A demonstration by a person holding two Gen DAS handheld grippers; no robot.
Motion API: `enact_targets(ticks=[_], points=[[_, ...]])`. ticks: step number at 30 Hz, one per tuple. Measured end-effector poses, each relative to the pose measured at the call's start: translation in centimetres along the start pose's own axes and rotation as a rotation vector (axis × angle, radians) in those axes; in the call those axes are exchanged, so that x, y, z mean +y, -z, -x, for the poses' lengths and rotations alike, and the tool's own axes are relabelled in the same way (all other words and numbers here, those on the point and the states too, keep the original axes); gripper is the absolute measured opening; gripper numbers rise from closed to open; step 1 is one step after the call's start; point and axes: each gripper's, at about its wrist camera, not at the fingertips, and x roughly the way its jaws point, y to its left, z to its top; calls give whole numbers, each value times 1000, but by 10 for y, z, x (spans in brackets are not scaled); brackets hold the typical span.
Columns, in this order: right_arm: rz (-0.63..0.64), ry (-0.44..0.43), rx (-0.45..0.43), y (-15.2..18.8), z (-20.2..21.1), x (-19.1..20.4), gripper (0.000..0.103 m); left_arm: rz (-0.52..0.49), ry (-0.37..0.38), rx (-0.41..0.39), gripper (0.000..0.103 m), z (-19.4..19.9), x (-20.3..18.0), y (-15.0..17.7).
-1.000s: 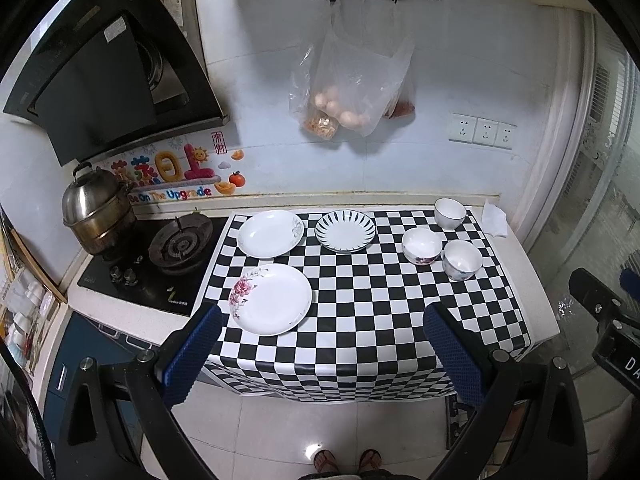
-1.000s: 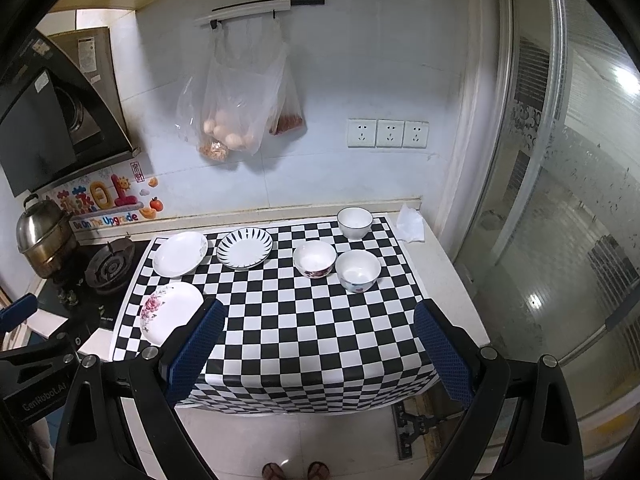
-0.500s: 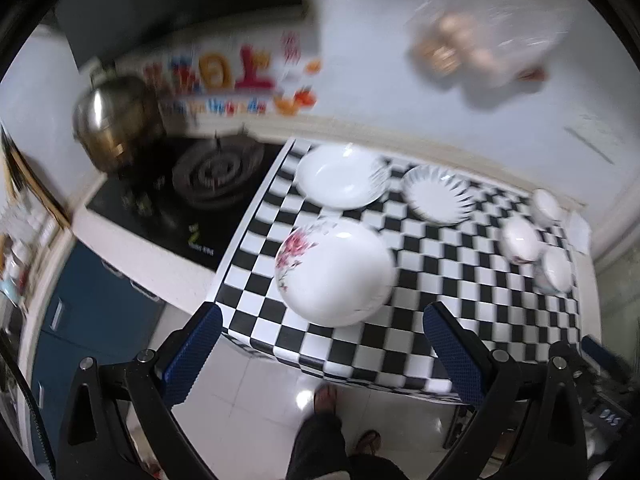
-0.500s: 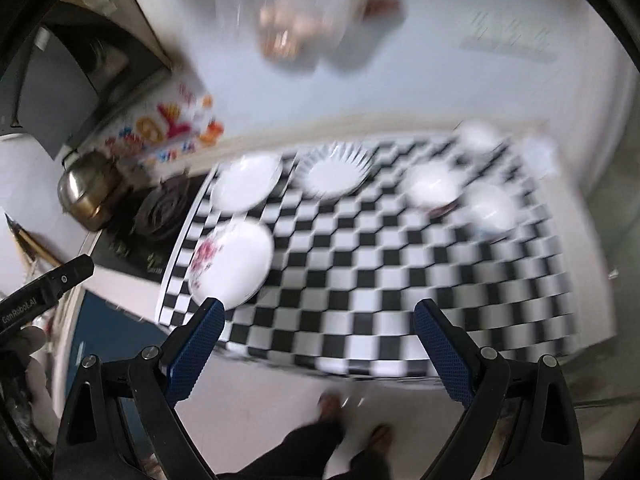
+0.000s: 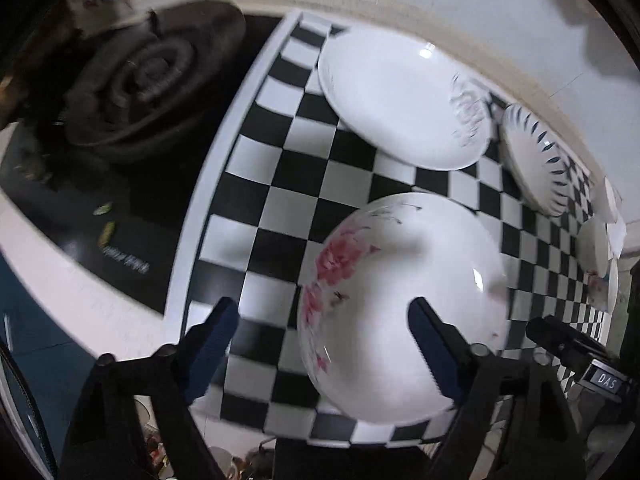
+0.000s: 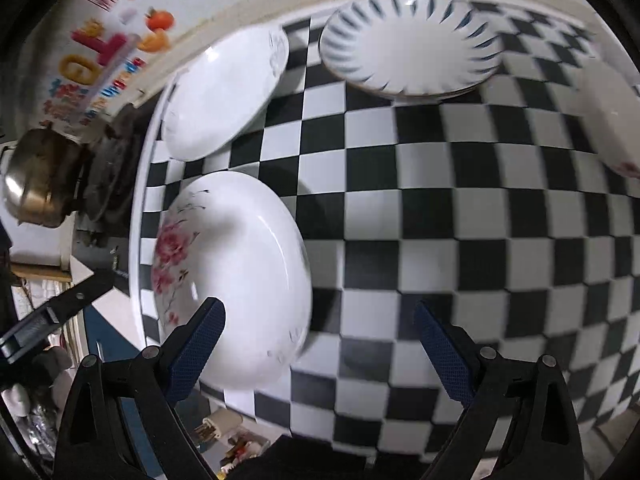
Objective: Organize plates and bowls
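A white plate with pink flowers [image 5: 404,300] lies at the near left of the checkered counter, also in the right wrist view [image 6: 232,276]. Behind it sit a plain white plate [image 5: 400,96] [image 6: 224,92] and a blue-striped plate [image 5: 536,156] [image 6: 412,40]. White bowls [image 5: 596,248] [image 6: 612,116] stand to the right. My left gripper [image 5: 324,332] is open, just above the flowered plate's near left edge. My right gripper [image 6: 320,336] is open, its left finger over that plate's near rim.
A black gas hob [image 5: 132,80] lies left of the checkered cloth [image 6: 440,208], with a steel pot [image 6: 36,180] on it. The counter's front edge [image 5: 280,428] is just below the grippers. The tiled wall [image 5: 480,12] runs behind the plates.
Both grippers have dropped from a high, distant view to close above the counter, converging on the flowered plate. The jaws have stayed open. No dish has moved.
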Motion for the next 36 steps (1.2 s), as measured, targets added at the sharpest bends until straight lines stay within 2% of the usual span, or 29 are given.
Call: enact_targets(ticks=[2, 5, 7, 10, 12, 15, 17, 19, 21, 24, 28, 36], points=[[-5, 8, 30, -8, -15, 3, 94, -19, 14, 37, 75, -18, 5, -10], [-14, 6, 65, -13, -32, 7, 86, -54, 35, 95, 60, -38, 7, -19], [-29, -9, 90, -14, -41, 9, 75, -84, 45, 127, 57, -49, 5, -21], [-38, -19, 114, -16, -51, 11, 65, -106, 53, 153, 45, -58, 4, -22], [-41, -24, 127, -15, -55, 12, 59, -111, 57, 166, 34, -62, 5, -22], [-49, -34, 148, -14, -63, 12, 49, -111, 94, 181, 29, -63, 4, -20], [-50, -53, 151, -15, -65, 11, 44, -115, 98, 176, 28, -61, 2, -19], [-40, -60, 165, -15, -68, 11, 31, -113, 94, 172, 28, -59, 2, -18], [-31, -58, 158, -15, -68, 12, 28, -103, 93, 166, 28, -58, 2, -16], [-9, -37, 151, -13, -67, 11, 19, -102, 67, 149, 27, -55, -2, -12], [-31, -65, 155, -9, -61, -2, 19, -93, 75, 147, 27, -44, -9, -9], [-52, -95, 117, -2, -29, -32, 19, -146, 79, 109, 27, -15, -45, -4]])
